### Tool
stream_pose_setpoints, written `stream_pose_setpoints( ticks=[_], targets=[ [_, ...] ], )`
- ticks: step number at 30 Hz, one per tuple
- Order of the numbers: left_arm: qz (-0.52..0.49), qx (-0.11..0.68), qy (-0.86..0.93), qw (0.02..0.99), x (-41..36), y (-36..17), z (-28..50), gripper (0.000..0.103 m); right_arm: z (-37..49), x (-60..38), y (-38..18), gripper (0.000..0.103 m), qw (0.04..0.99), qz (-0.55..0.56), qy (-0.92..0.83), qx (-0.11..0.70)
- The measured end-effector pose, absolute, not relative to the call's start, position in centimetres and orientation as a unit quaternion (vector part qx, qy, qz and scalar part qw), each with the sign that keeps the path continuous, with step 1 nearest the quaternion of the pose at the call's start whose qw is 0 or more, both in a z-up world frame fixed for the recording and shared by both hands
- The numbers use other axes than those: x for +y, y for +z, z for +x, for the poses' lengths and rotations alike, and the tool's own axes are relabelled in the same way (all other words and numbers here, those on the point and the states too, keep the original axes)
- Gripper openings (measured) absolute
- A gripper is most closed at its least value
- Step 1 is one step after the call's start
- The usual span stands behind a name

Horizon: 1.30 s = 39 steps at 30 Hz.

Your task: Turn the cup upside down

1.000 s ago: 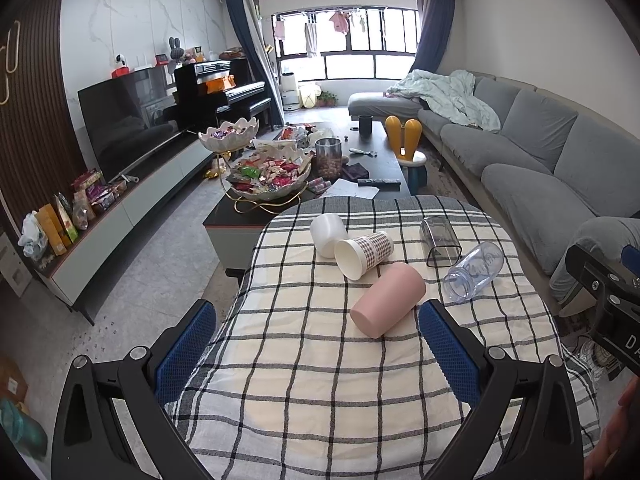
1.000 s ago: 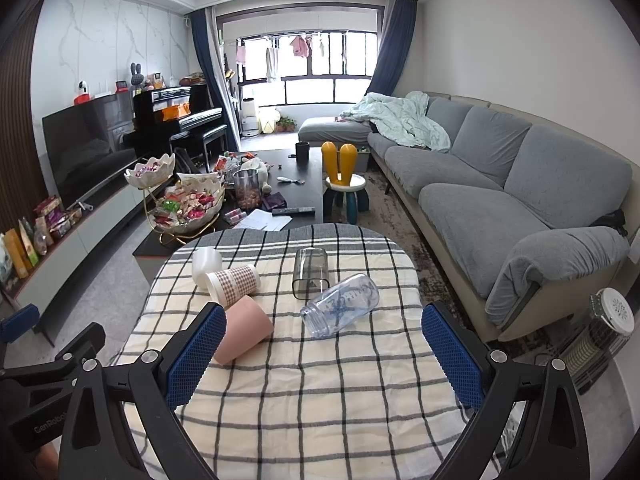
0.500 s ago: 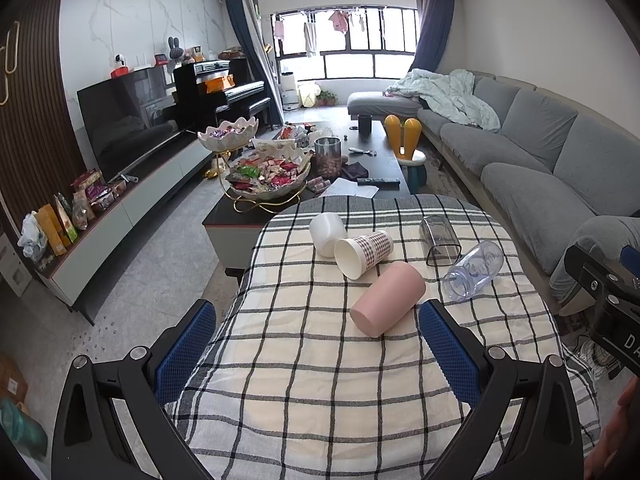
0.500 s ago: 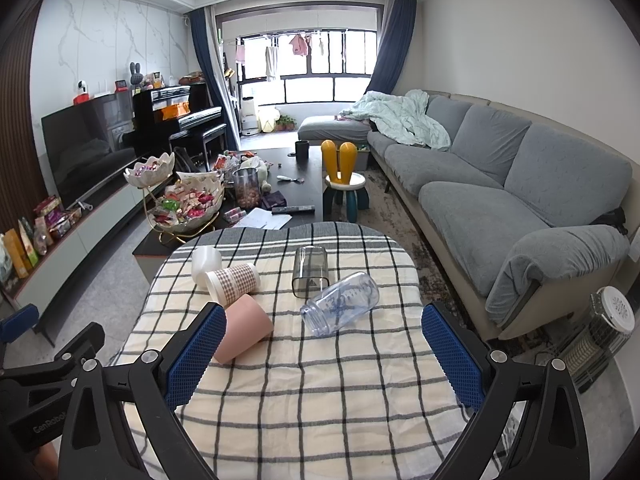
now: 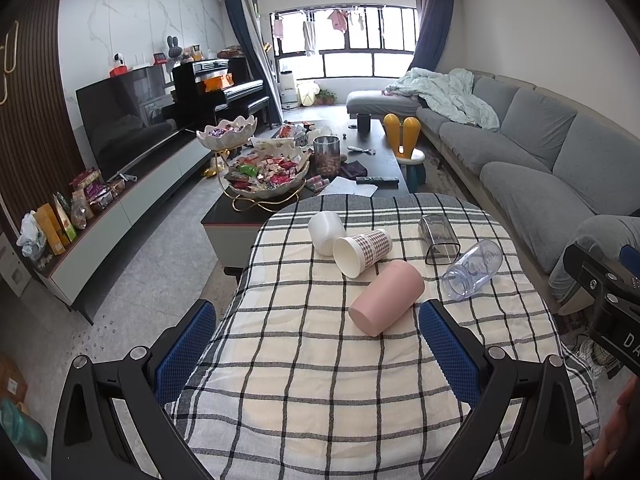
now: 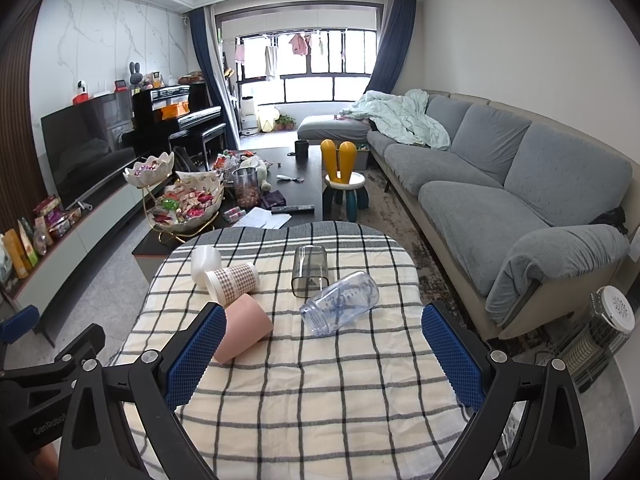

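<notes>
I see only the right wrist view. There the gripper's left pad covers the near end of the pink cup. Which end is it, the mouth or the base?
Observer: In the left wrist view the pink cup lies on its side, and its near end looks closed, so it seems to be the base.
Operator: Does the left gripper hold something?
Observer: No. The left gripper is open, with only the checked tablecloth between its pads.
Operator: Where is the pink cup relative to that gripper?
Observer: It lies ahead of the fingertips, nearer to the right pad than to the other pad.
</notes>
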<state>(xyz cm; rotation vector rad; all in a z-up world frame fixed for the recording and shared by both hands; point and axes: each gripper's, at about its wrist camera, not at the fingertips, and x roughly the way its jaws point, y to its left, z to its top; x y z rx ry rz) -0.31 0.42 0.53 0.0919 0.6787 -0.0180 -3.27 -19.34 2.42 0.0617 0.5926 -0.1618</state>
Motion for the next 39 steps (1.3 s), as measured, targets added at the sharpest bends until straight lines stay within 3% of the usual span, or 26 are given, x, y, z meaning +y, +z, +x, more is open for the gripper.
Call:
stream_pose_setpoints(
  ticks=[19,39],
  targets=[
    [0.045,0.337,-0.007,0.940,0.1,-0.4,0.0,0.103,-1.5,-19.8,1.4,0.099,0.950,0.031,-0.079,0.301],
    [0.047,0.376,0.006,0.925,-1.1,-5.2,14.9,0.103,14.7,-20.9,-3.3,0.099,0.916,0.030,-0.079,0.391]
  ],
)
